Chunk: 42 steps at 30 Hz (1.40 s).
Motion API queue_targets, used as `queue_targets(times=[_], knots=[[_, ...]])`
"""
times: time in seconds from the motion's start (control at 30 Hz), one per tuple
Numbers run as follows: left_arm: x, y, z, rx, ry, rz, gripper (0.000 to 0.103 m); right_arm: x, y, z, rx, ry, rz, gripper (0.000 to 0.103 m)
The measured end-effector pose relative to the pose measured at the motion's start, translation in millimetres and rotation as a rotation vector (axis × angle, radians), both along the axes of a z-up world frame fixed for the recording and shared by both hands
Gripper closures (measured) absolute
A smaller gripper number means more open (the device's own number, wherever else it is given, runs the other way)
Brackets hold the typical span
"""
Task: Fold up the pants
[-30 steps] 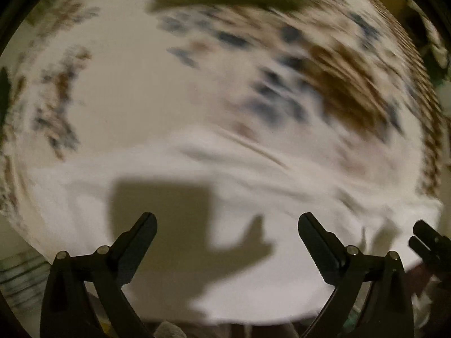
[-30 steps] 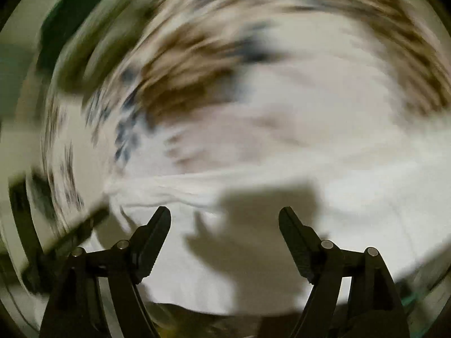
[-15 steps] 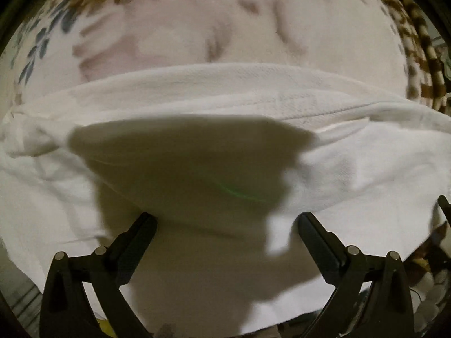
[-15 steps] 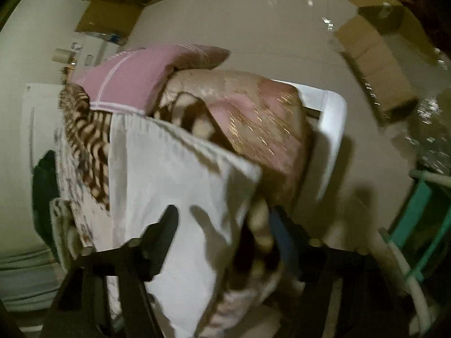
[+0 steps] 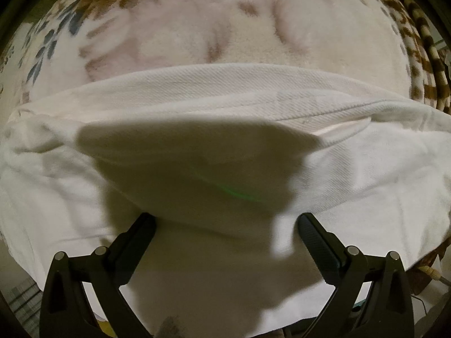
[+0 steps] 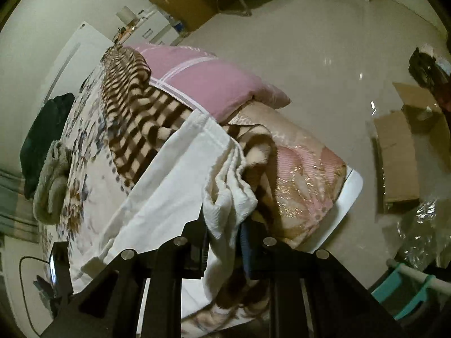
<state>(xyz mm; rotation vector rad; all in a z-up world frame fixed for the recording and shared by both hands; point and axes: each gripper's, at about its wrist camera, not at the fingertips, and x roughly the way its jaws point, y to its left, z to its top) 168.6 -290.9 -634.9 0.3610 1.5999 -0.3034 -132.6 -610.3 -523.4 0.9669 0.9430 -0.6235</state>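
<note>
a: left wrist view. where are the pants and how does the left gripper stand?

b: the white pants lie spread on the flowered blanket of the bed, a stitched seam running across their upper fold. the left gripper hangs over them with its jaws spread wide and nothing between them; its shadow falls on the cloth.

a: right wrist view. what does the right gripper hold?

b: its jaws are closed tight on a bunched edge of the pants, the cloth gathered in folds just above the fingers. the rest of the pants runs up and away across the bed.

a: what lies around them?

b: a brown striped blanket beside the pants, a pink pillow beyond it, and a pink patterned quilt at the bed's edge. a grey towel and dark clothing rest at the far side. cardboard boxes sit on the floor, well apart from the bed.
</note>
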Motion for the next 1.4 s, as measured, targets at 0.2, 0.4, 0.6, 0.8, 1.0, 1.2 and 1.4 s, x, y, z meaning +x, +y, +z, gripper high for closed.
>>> queue_targets(times=[0.2, 0.4, 0.6, 0.8, 1.0, 1.2, 1.4], knots=[[-3, -1, 1, 0.004, -0.001, 0.001, 0.000, 2, 17, 25, -0.092, -0.004, 0.024, 0.080], [-5, 0, 5, 0.004, 0.003, 0.000, 0.000, 7, 36, 26, -0.066, -0.026, 0.070, 0.080], [-6, 0, 9, -0.004, -0.014, 0.007, 0.000, 1, 5, -44, 0.216, -0.086, -0.060, 0.072], [-8, 1, 13, -0.018, -0.047, 0.011, 0.000, -1, 0, -67, 0.298, -0.228, -0.081, 0.061], [4, 6, 28, -0.042, 0.004, 0.032, 0.000, 19, 23, -26, 0.147, -0.125, 0.003, 0.098], [22, 46, 89, -0.154, -0.041, 0.113, 0.000, 53, 68, 47, 0.081, -0.147, 0.114, 0.098], [41, 151, 143, -0.252, -0.088, 0.256, 0.000, 116, 175, 98, -0.003, -0.131, 0.319, 0.098]])
